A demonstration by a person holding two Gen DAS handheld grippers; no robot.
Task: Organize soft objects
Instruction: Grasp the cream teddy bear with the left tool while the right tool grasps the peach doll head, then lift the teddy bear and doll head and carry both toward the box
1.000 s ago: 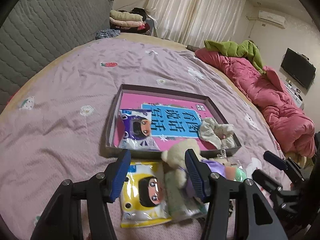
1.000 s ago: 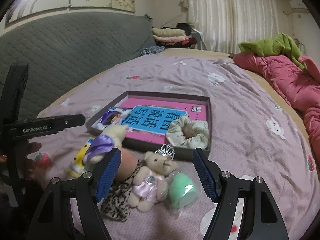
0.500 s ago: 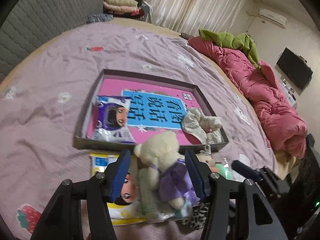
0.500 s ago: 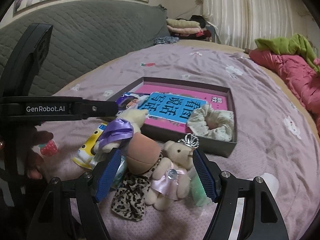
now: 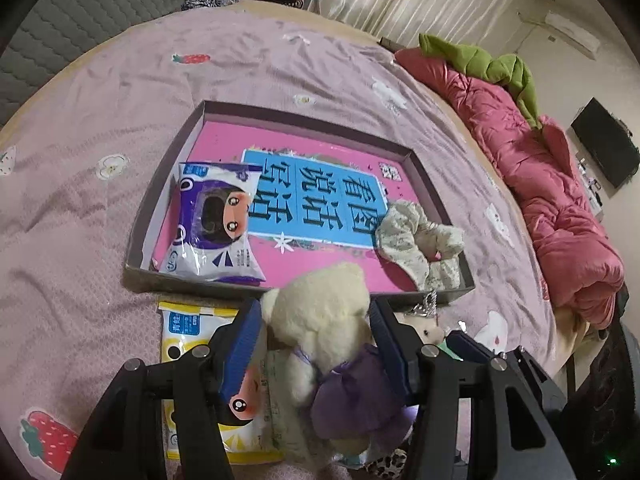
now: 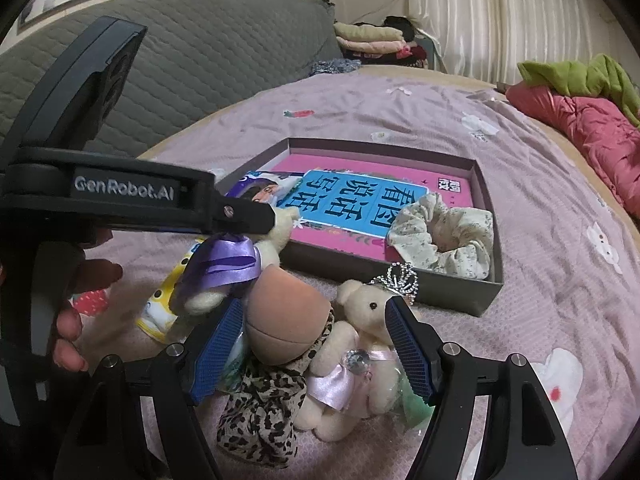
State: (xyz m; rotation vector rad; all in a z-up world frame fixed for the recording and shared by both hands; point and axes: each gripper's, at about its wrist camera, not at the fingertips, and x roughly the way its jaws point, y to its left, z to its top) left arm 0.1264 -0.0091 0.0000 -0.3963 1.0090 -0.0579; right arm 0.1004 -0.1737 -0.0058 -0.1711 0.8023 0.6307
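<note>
My left gripper (image 5: 314, 338) has its jaws around a cream teddy bear in a purple dress (image 5: 320, 328), held just in front of the grey tray (image 5: 168, 276); the bear also shows in the right wrist view (image 6: 232, 264). The tray holds a pink book (image 5: 316, 200), a purple snack pack (image 5: 214, 224) and a floral scrunchie (image 5: 416, 240). My right gripper (image 6: 316, 344) is open over a pile: a peach sponge (image 6: 284, 316), a leopard scrunchie (image 6: 260, 412) and a crowned teddy in pink (image 6: 360, 352).
A yellow snack pack (image 5: 192, 336) lies under the left gripper. A green packet (image 6: 412, 404) sits beside the crowned teddy. A pink quilt (image 5: 552, 184) and green cloth (image 5: 480, 60) lie at the bed's right side. Folded clothes (image 6: 372, 40) sit at the far end.
The left gripper has moved onto the purple-dress teddy and closed on it, lifting it toward the tray. The right gripper has come down closer over the pile of toys.
</note>
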